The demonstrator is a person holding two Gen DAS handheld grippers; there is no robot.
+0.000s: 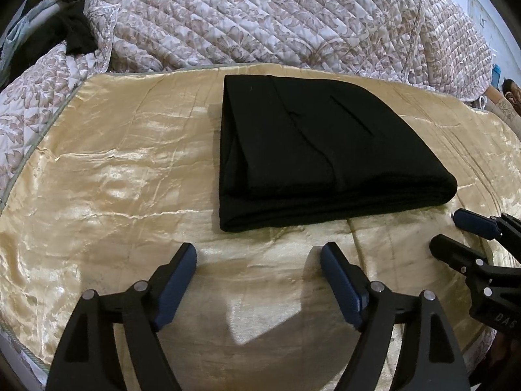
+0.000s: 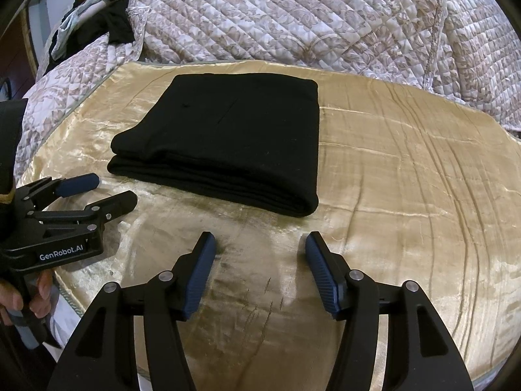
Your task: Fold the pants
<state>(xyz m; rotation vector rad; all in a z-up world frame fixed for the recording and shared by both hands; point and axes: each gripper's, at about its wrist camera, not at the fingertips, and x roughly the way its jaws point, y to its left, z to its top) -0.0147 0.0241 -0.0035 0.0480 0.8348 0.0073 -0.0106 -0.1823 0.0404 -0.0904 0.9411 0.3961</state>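
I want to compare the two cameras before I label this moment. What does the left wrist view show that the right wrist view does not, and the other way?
Only the left wrist view shows a slanted pocket slit on top of the pants, and a patterned sleeve at the far right edge.

Only the right wrist view shows the hand holding the left gripper, and its printed label.

Both show the folded black pants on the gold satin cloth, the quilted bedspread behind, the dark clothes at upper left, and the right gripper, open and empty like the left.
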